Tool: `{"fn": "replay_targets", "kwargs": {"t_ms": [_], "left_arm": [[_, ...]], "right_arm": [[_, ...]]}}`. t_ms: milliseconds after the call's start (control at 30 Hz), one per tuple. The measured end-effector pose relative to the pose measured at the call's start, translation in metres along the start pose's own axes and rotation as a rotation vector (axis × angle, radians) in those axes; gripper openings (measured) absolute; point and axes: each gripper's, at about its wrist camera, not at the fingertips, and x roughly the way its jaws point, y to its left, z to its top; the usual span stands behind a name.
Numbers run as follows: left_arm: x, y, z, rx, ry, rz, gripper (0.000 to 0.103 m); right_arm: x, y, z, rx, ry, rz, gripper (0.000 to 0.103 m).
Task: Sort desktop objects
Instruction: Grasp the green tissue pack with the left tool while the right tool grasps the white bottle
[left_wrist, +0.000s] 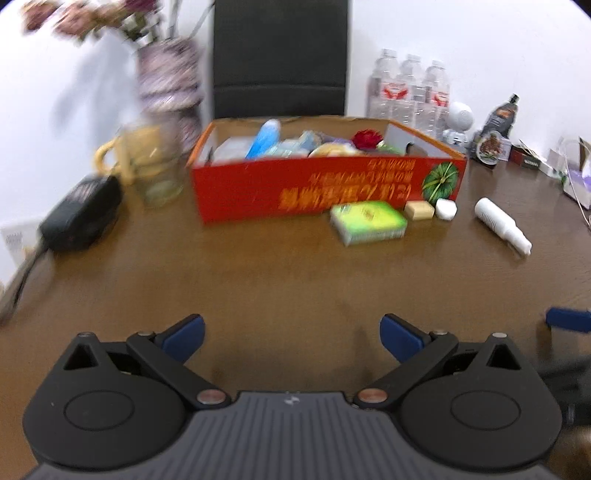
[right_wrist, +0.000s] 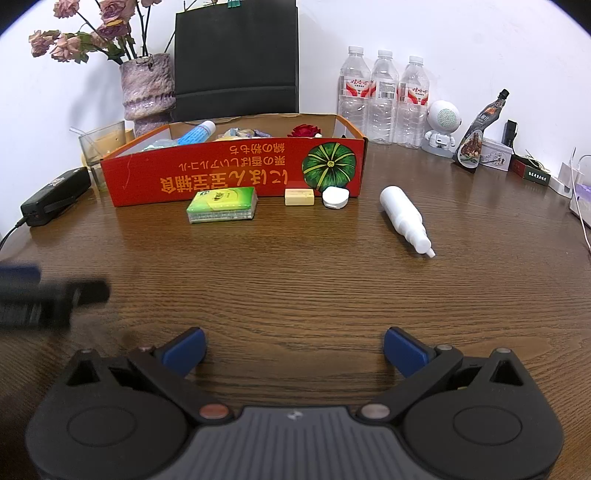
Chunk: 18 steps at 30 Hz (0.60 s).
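A red cardboard box (right_wrist: 236, 173) (left_wrist: 325, 184) holding several small items stands at the back middle of the brown table. In front of it lie a green tissue pack (right_wrist: 222, 204) (left_wrist: 367, 221), a tan eraser-like block (right_wrist: 299, 196) (left_wrist: 419, 210) and a small white round case (right_wrist: 335, 197) (left_wrist: 446, 208). A white spray bottle (right_wrist: 404, 218) (left_wrist: 500, 225) lies on its side to the right. My left gripper (left_wrist: 291, 338) is open and empty above bare table. My right gripper (right_wrist: 293, 350) is open and empty too; its blue tip shows at the left wrist view's right edge (left_wrist: 567, 319).
A vase of dried roses (right_wrist: 147, 88), a glass cup (right_wrist: 101, 146) and a black power adapter (right_wrist: 55, 195) stand at the left. Three water bottles (right_wrist: 384, 96), a white robot speaker (right_wrist: 441, 127), a pouch and small boxes line the back right. A black bag (right_wrist: 236, 55) stands behind the box.
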Motion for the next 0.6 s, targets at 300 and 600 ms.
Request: {"fn": "replay_targets", "kwargs": {"t_ms": [300,600], "left_arm": [[0.069,-0.062,0.052,0.124,-0.025,-0.029,0.103],[0.119,-0.065,0.06,-0.064,0.047,0.019,0.09]], "right_arm": [[0.004,0.004,0.003,0.021,0.0,-0.031,0.103],[-0.008,-0.076,0.037,-0.015,-0.126,-0.006,0.093]]}}
